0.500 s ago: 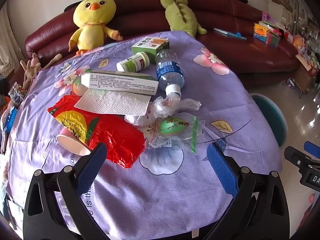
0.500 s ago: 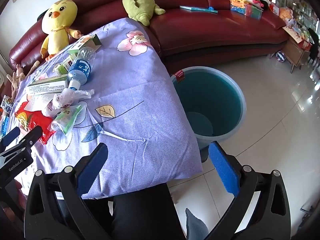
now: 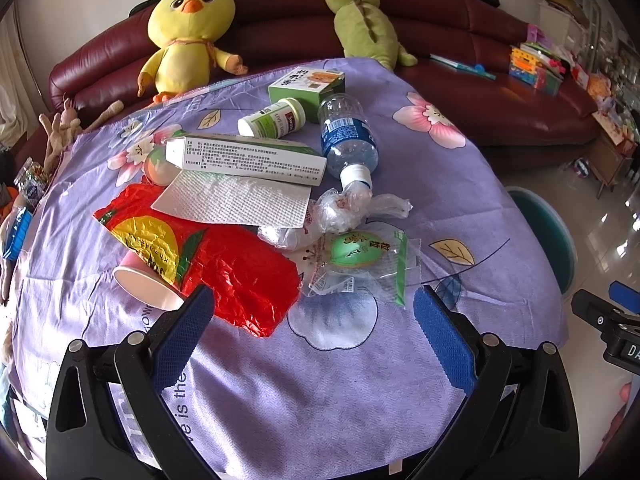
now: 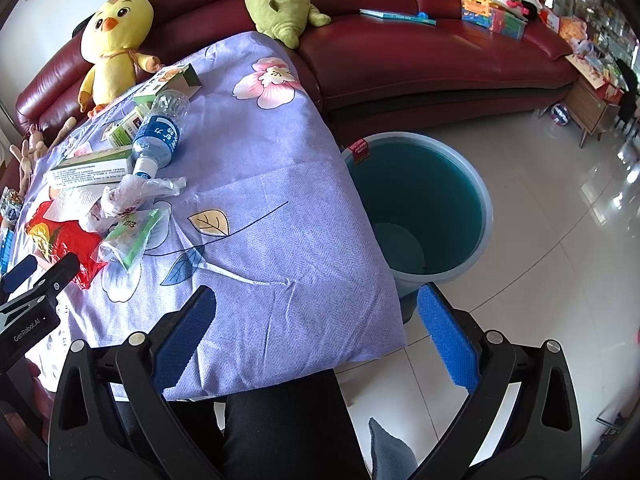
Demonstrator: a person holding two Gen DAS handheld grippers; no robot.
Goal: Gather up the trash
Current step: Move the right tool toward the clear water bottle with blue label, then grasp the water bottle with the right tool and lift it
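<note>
Trash lies heaped on the purple flowered tablecloth [image 3: 320, 380]: a red foil bag [image 3: 240, 276], a pink paper cup [image 3: 140, 284], a paper towel [image 3: 236, 200], a long white box [image 3: 248, 158], a water bottle [image 3: 348, 140], a pill bottle [image 3: 272, 120], a green carton [image 3: 308, 84], crumpled clear plastic [image 3: 352, 206] and a green snack packet [image 3: 360, 256]. My left gripper [image 3: 312, 320] hovers open just before the red bag and the packet, nothing between its fingers. My right gripper [image 4: 316, 320] is open over the table's near right corner, beside the teal bin [image 4: 432, 208] on the floor.
A dark red sofa [image 3: 500, 92] curves behind the table with a yellow chick plush [image 3: 184, 36] and a green plush [image 3: 360, 24]. Toys and books lie on its right end. A person's dark-trousered leg [image 4: 280, 428] is below the table edge. Shiny tile floor [image 4: 560, 260] surrounds the bin.
</note>
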